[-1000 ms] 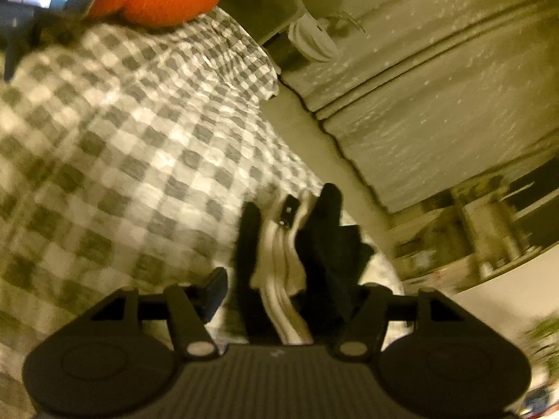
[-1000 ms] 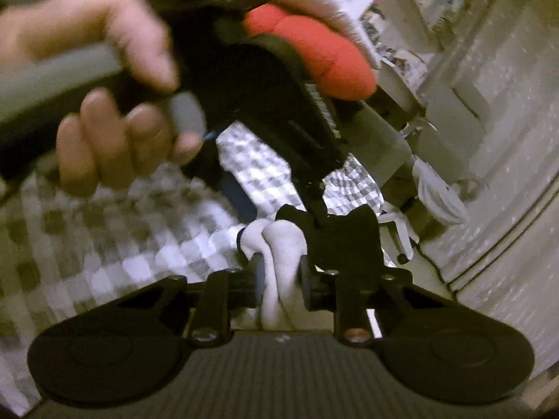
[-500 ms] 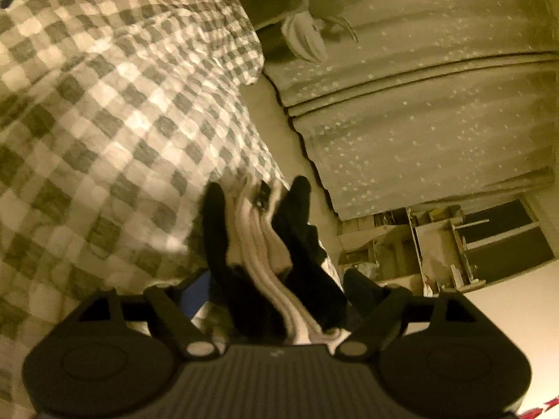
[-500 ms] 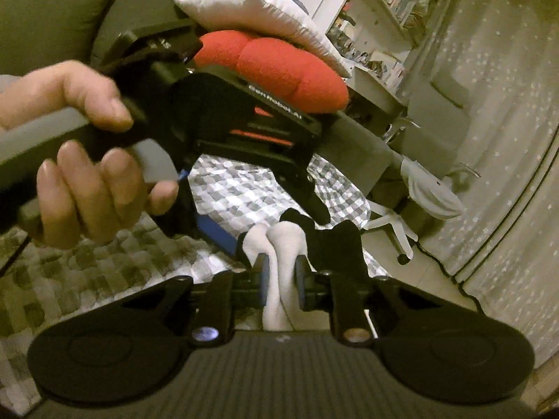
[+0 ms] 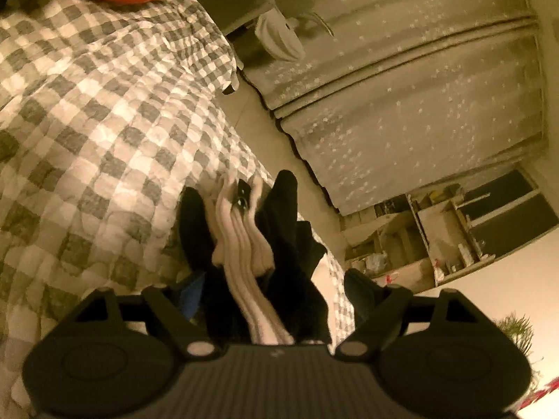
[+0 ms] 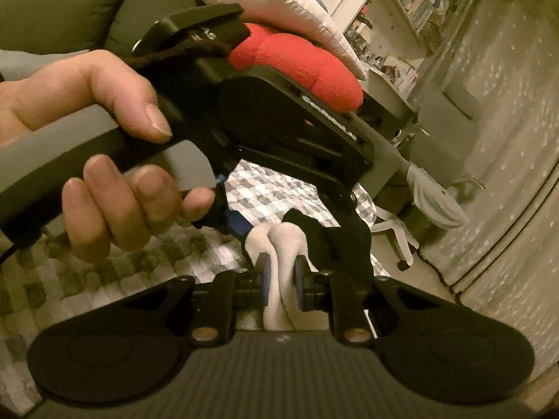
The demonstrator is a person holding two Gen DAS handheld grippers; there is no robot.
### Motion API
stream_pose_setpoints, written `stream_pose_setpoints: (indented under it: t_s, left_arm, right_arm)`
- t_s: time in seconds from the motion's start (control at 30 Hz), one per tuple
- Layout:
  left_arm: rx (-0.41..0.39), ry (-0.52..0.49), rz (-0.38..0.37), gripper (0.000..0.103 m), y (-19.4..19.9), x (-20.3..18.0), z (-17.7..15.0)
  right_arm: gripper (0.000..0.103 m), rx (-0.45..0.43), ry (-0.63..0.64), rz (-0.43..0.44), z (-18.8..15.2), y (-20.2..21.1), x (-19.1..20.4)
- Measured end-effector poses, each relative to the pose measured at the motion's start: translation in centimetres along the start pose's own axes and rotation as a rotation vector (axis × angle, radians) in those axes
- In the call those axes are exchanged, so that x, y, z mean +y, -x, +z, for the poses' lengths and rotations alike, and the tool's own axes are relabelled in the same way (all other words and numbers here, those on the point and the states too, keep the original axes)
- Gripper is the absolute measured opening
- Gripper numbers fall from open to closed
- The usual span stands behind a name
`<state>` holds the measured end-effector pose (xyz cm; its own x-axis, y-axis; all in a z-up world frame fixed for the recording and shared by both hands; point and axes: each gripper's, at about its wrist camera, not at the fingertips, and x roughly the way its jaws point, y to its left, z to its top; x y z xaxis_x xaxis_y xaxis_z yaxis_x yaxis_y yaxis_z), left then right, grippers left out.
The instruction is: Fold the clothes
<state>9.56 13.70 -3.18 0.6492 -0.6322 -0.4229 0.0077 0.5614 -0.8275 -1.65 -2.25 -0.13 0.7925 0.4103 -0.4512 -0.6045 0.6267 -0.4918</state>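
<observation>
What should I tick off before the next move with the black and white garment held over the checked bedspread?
1. Right gripper clamped on the black and white garment: ok, white fabric is pinched between the blue pads.
2. Left gripper hold on the garment: not ok, the jaws stand wide with the cloth loose between them.
3. Garment flat, ready to crease: not ok, it is bunched in vertical pleats.
4. Bare checked bedspread to lay it on: ok.
5. Person's hand firm on the left tool's handle: ok.
6. Garment's lower edge off the floor: cannot tell, hidden.
</observation>
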Motion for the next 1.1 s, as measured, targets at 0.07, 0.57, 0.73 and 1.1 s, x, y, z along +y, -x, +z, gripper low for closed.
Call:
stream_pose_setpoints:
  t_s: [0.07, 0.57, 0.73, 1.1]
  left_arm:
    - [0.009, -0.026, 0.025, 0.080, -0.4, -0.4, 0.0]
    - [0.005, -0.219, 0.207, 0.036, -1.9, -2.2, -0.4]
    - [0.006, -0.231, 0.223, 0.035, -1.8, -2.1, -0.5]
    - [0.004, -0.226, 0.226, 0.036, -1.3, -1.5, -1.1]
  right_arm:
    - [0.016, 0.001, 0.006, 0.000, 0.0, 0.0, 0.1]
    - [0.017, 0.054, 0.040, 0.037, -0.5, -0.9, 0.7]
    - [0.025, 0.083, -0.057, 0.099, -0.5, 0.3, -1.7]
    - [0.025, 0.156, -0.623, -0.036, -4.8, 1.5, -12.8]
